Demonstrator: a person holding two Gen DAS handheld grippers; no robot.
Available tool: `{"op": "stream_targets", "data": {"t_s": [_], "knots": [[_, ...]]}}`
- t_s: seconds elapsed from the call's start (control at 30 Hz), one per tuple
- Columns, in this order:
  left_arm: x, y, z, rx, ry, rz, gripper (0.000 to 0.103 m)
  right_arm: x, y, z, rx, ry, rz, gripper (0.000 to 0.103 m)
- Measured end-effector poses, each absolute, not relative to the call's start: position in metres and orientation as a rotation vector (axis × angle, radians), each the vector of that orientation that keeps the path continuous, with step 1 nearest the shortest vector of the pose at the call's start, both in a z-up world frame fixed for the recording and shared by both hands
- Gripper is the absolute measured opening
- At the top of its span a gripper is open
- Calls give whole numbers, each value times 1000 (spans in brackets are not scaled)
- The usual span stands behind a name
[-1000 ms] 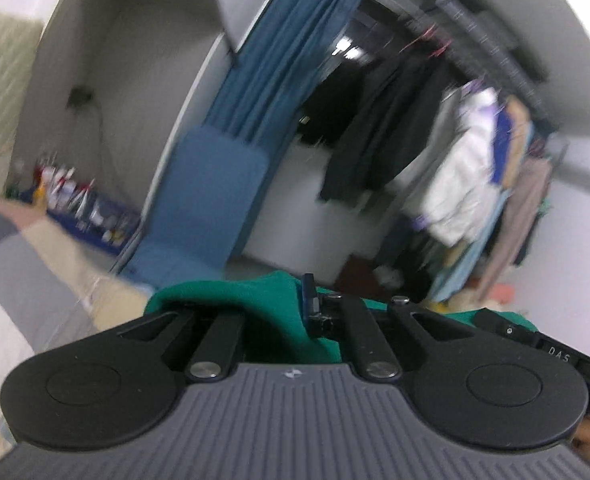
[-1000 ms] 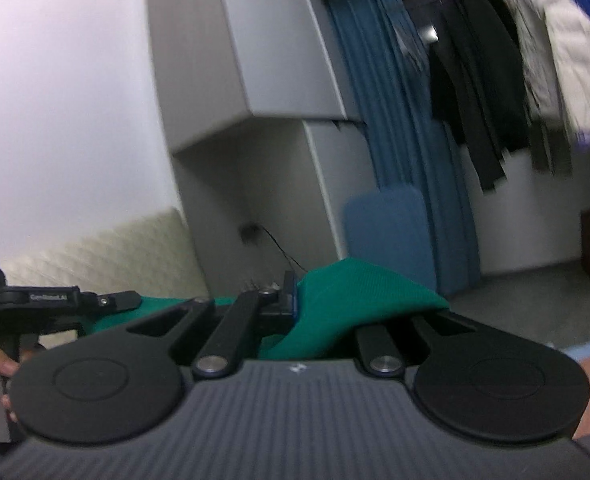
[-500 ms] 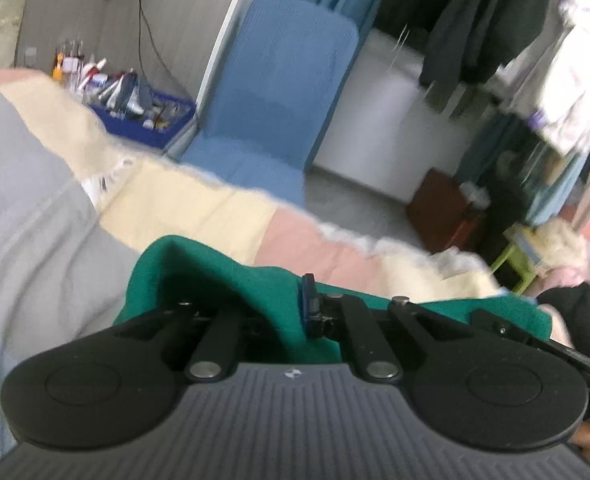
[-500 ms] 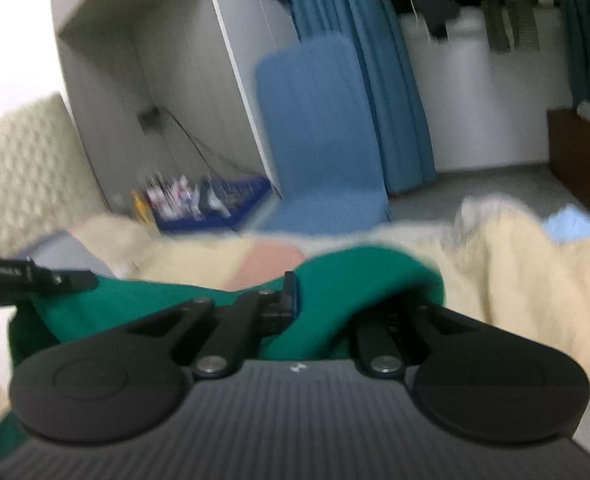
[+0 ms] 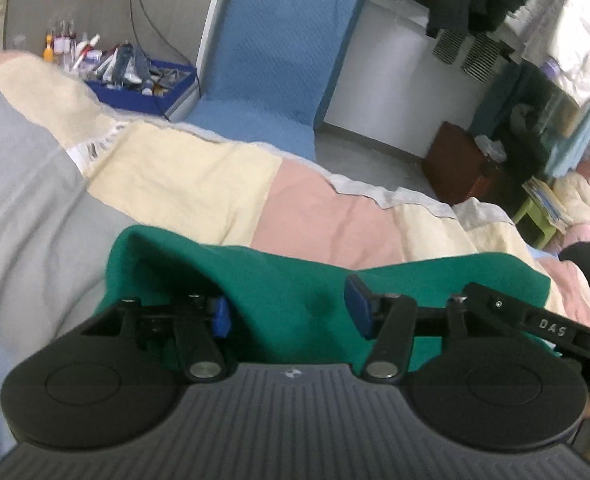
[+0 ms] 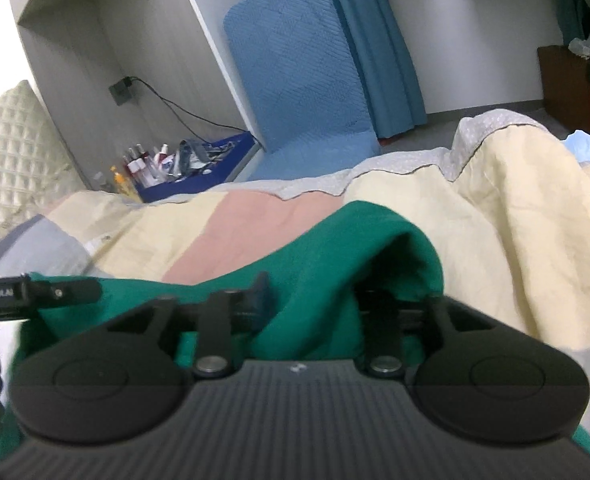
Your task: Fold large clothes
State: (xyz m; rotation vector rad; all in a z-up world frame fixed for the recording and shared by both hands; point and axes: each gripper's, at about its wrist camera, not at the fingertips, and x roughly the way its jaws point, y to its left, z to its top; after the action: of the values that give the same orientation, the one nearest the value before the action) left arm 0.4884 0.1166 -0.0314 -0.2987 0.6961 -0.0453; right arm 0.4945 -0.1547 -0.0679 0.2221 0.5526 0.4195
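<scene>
The task item is one dark green knit garment [image 5: 295, 280], soft and matte, lying bunched on the patchwork bed cover [image 5: 175, 176] of cream, pink and grey panels. In the left wrist view the garment spreads in a wide band across the cover, with a raised fold at its left end and a flatter edge running to the right. In the right wrist view the same green fabric [image 6: 335, 248] rises in a rounded hump over the right finger and slopes down to the left. The left gripper [image 5: 287, 314] stands released: its two blue-padded fingers [image 5: 357, 306] are spread wide apart, with green fabric lying between them and draped over the left finger. The right gripper [image 6: 311, 304] also stands with its fingers apart; fabric fills the gap and covers the right finger, so no clamping on the cloth is shown. Each gripper appears in the other's view as a black bar at the frame edge, resting over the garment. Relative to the bed cover, one blue quilted upright cushion panel [image 5: 283, 40] stands just beyond its far edge, against one teal curtain [image 6: 379, 40]. One dark blue tray of bottles and tubes [image 5: 143, 80] sits beside the far left edge of the cover; the number of bottles cannot be counted. One brown wooden box [image 5: 459, 164] stands on the floor beyond the cover's far right edge. Several hanging clothes [image 5: 567, 32] occupy the upper right; their count cannot be told.
</scene>
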Motion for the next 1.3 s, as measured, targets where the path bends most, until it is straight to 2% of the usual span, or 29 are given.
{"op": "stream_targets", "data": {"t_s": [0.1,0.3,0.5,0.87,1.07,1.1,1.13,1.3], "knots": [[456,112,-7,-322,699,-39,62,469,-159,-51,220,539,439,52],[368,96,41,-306,662,-13,62,397,-180,-15,230,492,424,52],[261,76,62,-299,658,15,62,298,-196,1,220,481,438,52],[102,43,33,-337,717,22,62,137,-176,-20,114,591,562,52],[73,35,3,-324,763,27,62,89,-154,-42,49,679,646,53],[72,34,-1,-315,777,27,62,83,-149,-47,29,687,657,61],[72,33,-5,-304,787,28,62,77,-144,-52,5,695,669,65],[83,36,-16,-294,825,22,62,60,-122,-72,-74,763,754,67]]}}
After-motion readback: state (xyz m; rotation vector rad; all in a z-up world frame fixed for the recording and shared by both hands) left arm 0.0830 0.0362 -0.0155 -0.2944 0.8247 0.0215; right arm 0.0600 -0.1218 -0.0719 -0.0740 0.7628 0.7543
